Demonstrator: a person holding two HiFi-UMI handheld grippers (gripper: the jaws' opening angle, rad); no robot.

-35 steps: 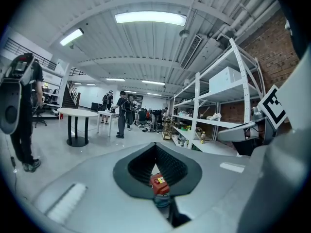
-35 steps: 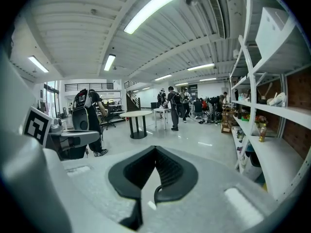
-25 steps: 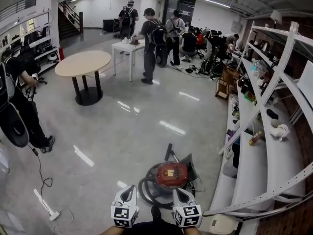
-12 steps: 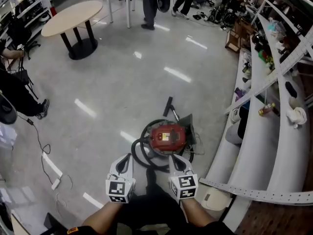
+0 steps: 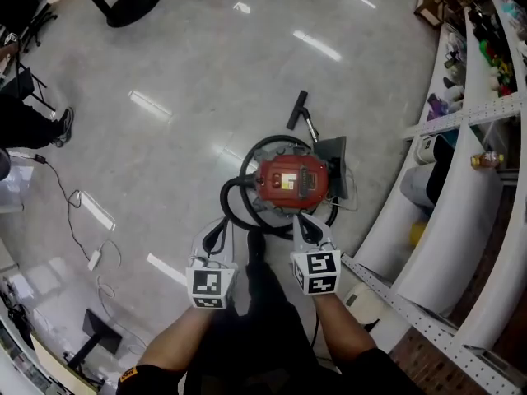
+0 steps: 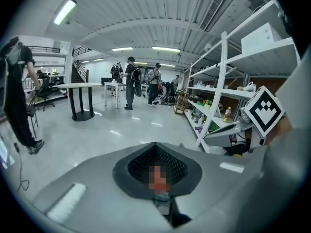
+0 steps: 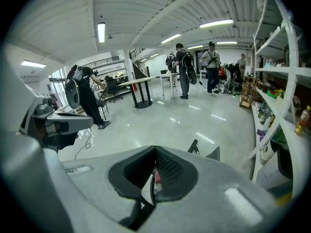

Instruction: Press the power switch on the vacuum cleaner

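A red vacuum cleaner (image 5: 290, 179) lies on the glossy grey floor, with its black hose (image 5: 235, 200) coiled round it and its nozzle (image 5: 297, 109) pointing away. In the head view my left gripper (image 5: 219, 230) hangs just left of and short of the hose, jaws together and holding nothing. My right gripper (image 5: 301, 220) hovers over the near edge of the vacuum, also shut and empty. In the right gripper view a sliver of the red vacuum (image 7: 156, 180) shows through the slit between the closed jaws of the right gripper (image 7: 149, 191). The left gripper (image 6: 158, 198) looks out over the floor. No switch is discernible.
White curved shelving (image 5: 461, 188) with bottles runs along the right, close to the vacuum. A power strip (image 5: 93, 259) with its cable lies on the floor at left. A round table's black base (image 5: 132, 2) stands far left. Several people (image 6: 131, 81) stand far off.
The head view has tipped steeply down, so the vacuum now sits mid-frame. Both grippers have come closer to it and stay shut; the right one now overlaps its near edge.
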